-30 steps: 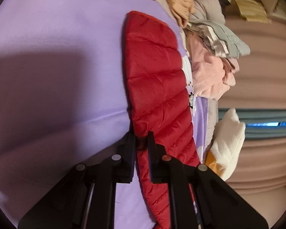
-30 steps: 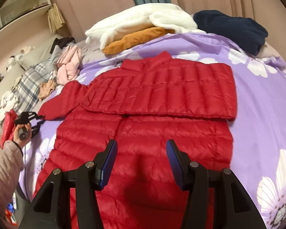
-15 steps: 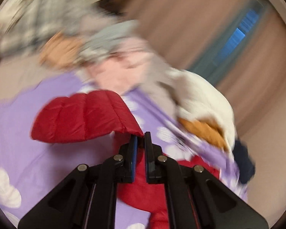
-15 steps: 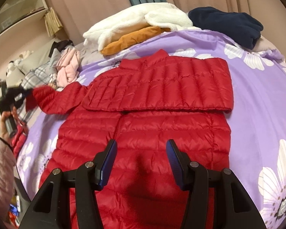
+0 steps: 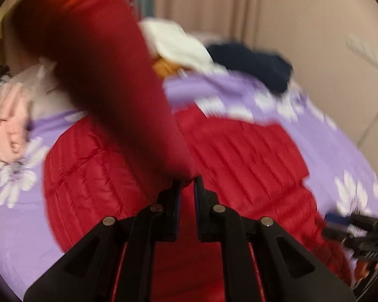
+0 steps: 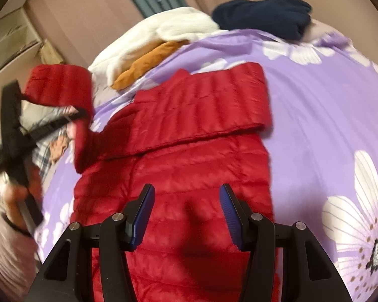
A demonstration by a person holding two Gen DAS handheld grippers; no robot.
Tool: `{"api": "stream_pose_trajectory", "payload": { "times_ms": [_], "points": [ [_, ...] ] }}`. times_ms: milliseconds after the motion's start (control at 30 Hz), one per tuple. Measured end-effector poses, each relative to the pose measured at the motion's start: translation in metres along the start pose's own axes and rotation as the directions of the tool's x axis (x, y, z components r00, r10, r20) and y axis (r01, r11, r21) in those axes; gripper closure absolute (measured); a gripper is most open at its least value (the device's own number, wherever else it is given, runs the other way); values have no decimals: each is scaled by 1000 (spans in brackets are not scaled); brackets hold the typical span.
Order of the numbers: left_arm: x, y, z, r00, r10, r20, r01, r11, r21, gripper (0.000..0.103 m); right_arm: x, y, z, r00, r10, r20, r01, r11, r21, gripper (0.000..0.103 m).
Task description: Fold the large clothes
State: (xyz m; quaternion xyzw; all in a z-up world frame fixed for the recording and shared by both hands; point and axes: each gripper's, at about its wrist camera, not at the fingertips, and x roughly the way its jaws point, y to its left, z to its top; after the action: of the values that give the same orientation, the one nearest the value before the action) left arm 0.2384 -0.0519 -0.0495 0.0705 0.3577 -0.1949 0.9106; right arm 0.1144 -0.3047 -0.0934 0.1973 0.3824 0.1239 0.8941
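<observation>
1. Sleeve (image 5: 108,80) fabric is pinched between the nearly closed jaws of the left gripper (image 5: 187,183), and the red sleeve is held up off the bed, rising blurred toward the upper left of the left wrist view.
2. The right gripper (image 6: 186,193) is held wide open with nothing between its fingers, hovering over the lower part of the red jacket (image 6: 184,166).
3. The jacket is laid flat on the purple flowered bedsheet (image 6: 315,115), with its other sleeve (image 6: 201,108) folded across the chest.
4. In the right wrist view, the left gripper (image 6: 25,93) is seen at the left edge, with the raised sleeve (image 6: 60,85) lifted beside the jacket's shoulder.
5. Beyond the collar, a white garment (image 6: 168,30), an orange one (image 6: 148,63) and a dark blue one (image 6: 264,12) are piled at the head of the bed.
6. A pink garment (image 5: 10,125) is seen at the left side of the bed.
</observation>
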Motion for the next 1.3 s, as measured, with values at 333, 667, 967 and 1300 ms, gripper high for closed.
{"api": "stream_pose_trajectory", "payload": {
  "times_ms": [333, 667, 967, 1300],
  "points": [
    [22, 13, -16, 992, -86, -92, 75, 991, -110, 42, -3, -28, 14, 999, 30, 33, -34, 992, 122, 42],
    [-31, 103, -93, 998, -14, -61, -14, 898, -439, 34, 64, -21, 81, 989, 143, 23, -145, 967, 210, 36],
    [-49, 127, -137, 997, -5, -83, -42, 831, -555, 34, 117, -8, 98, 996, 82, -22, -75, 971, 227, 92],
    [-54, 131, -144, 997, -2, -72, -39, 825, -564, 31, 83, -22, 108, 986, -165, -24, 167, 977, 132, 76]
  ]
}}
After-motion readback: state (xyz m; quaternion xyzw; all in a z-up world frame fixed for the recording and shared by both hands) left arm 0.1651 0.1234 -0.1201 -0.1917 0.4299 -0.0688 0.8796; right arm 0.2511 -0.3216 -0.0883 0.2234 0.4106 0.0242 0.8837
